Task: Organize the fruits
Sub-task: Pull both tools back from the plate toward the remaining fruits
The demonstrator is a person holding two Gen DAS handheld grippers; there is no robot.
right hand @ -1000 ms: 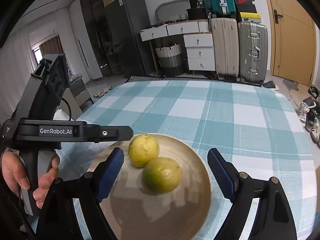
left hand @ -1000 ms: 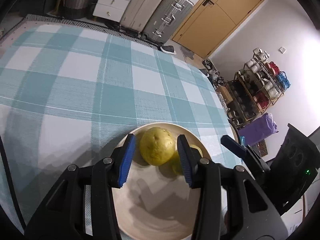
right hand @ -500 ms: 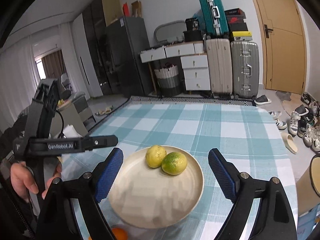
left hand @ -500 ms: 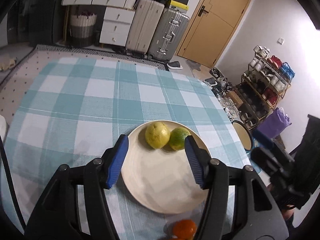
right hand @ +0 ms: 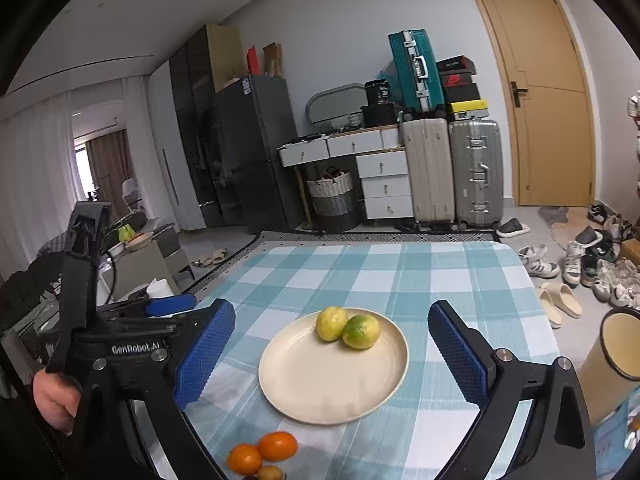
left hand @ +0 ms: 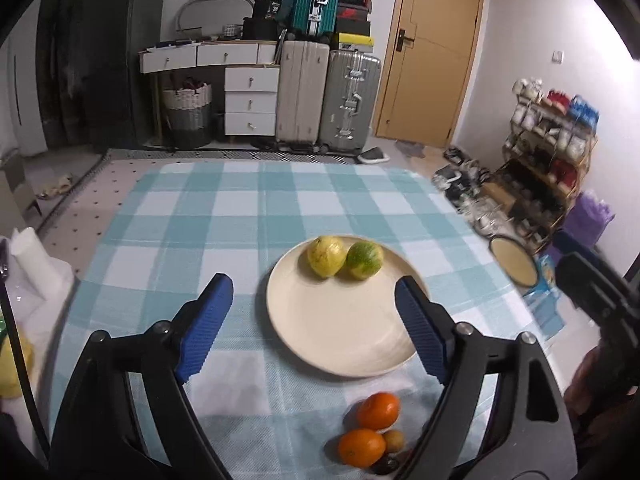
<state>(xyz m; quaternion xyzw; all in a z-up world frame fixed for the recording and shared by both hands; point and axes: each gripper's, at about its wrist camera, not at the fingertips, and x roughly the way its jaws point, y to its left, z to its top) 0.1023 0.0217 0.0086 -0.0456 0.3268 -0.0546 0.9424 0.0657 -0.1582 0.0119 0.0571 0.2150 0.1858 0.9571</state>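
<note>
A cream plate (left hand: 340,336) (right hand: 332,380) lies on the checked tablecloth with a yellow lemon (left hand: 326,256) (right hand: 331,324) and a green citrus (left hand: 364,260) (right hand: 361,332) touching at its far side. Two oranges (left hand: 378,410) (right hand: 277,446) and a small brown fruit (left hand: 394,440) lie on the cloth in front of the plate. My left gripper (left hand: 313,286) hovers above the near table, its jaws opening, nothing between them. My right gripper (right hand: 331,307) is also raised, its jaws opening wide and empty.
A hand (right hand: 52,400) holds the left gripper at the left edge of the right wrist view. A white tissue roll (left hand: 28,256) and something yellow (left hand: 12,364) sit at the table's left. A round cream stool (left hand: 514,266) stands off its right edge.
Both grippers have drawn back and upward from the plate. The left jaws widened away from the yellow lemon, which stays on the plate. The oranges have come into view.
</note>
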